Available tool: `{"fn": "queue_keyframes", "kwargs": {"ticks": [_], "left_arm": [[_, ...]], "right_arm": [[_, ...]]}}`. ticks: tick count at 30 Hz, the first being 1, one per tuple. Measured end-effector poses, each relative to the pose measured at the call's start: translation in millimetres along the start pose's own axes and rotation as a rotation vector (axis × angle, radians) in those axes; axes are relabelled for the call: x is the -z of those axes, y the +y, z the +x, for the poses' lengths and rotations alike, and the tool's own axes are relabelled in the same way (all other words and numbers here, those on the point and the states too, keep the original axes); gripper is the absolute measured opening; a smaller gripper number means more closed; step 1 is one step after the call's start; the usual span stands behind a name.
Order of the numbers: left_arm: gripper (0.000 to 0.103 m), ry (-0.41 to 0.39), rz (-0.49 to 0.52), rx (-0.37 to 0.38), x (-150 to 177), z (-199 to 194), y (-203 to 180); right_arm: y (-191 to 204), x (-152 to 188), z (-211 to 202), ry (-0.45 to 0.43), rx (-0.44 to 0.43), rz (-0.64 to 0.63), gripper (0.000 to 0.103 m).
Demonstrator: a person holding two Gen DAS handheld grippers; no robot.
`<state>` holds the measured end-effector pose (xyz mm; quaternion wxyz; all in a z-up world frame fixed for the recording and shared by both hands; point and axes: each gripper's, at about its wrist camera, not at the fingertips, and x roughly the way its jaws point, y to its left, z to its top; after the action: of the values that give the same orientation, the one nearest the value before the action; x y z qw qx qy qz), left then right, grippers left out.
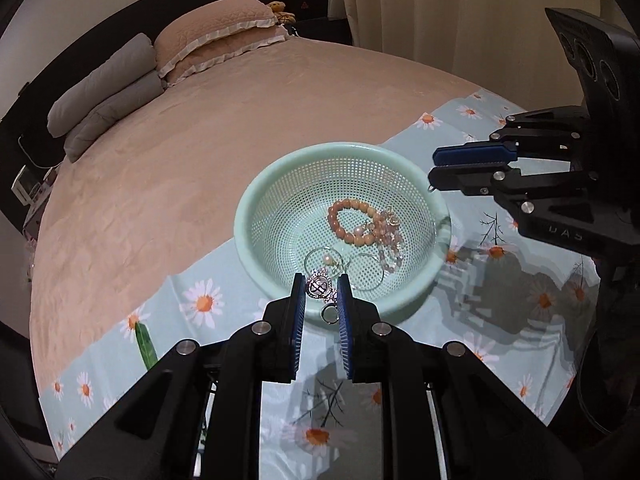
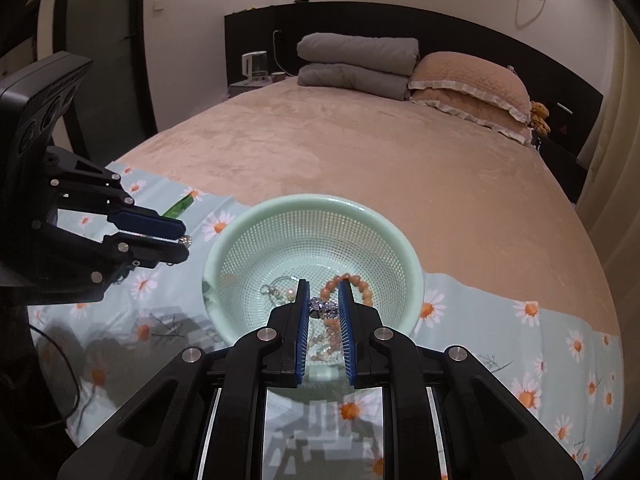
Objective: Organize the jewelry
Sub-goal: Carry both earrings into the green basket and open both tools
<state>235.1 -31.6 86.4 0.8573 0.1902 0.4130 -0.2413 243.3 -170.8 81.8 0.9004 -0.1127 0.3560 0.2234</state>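
Now, left gripper (image 1: 321,286) clamped on a silver pendant (image 1: 319,287) at lower centre, just over the basket (image 1: 256,184) rim. Right gripper (image 2: 324,307) pinching a sparkly earring (image 2: 323,307) above the beaded bracelet (image 2: 352,286). Better carried further inward before letting go, singly, to avoid tangling chains.

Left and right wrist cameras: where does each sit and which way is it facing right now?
Left wrist: rides the left gripper, looks along its fingers into the basket on the bed; its fingers pinch a sparkly pendant; right gripper shows at right.
Right wrist: rides the right gripper, faces the headboard over the basket; left gripper shows at left.
Shared: basket, bead bracelet, daisy cloth.
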Motion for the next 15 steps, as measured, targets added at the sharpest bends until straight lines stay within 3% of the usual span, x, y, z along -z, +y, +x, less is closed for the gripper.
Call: {"fn": "queue_keyframes", "kwargs": {"ticks": [10, 15], "left_arm": [[0.017, 0.130, 0.068, 0.030, -39.4, 102.5, 12.2], [0.017, 0.161, 0.021, 0.055, -38.8, 130.2, 18.6]], "right_arm": [[-20.3, -9.8, 101.3, 0.136, -0.040, -0.050, 0.014], [-27.1, -1.9, 122.1, 0.140, -0.059, -0.019, 0.014]]}}
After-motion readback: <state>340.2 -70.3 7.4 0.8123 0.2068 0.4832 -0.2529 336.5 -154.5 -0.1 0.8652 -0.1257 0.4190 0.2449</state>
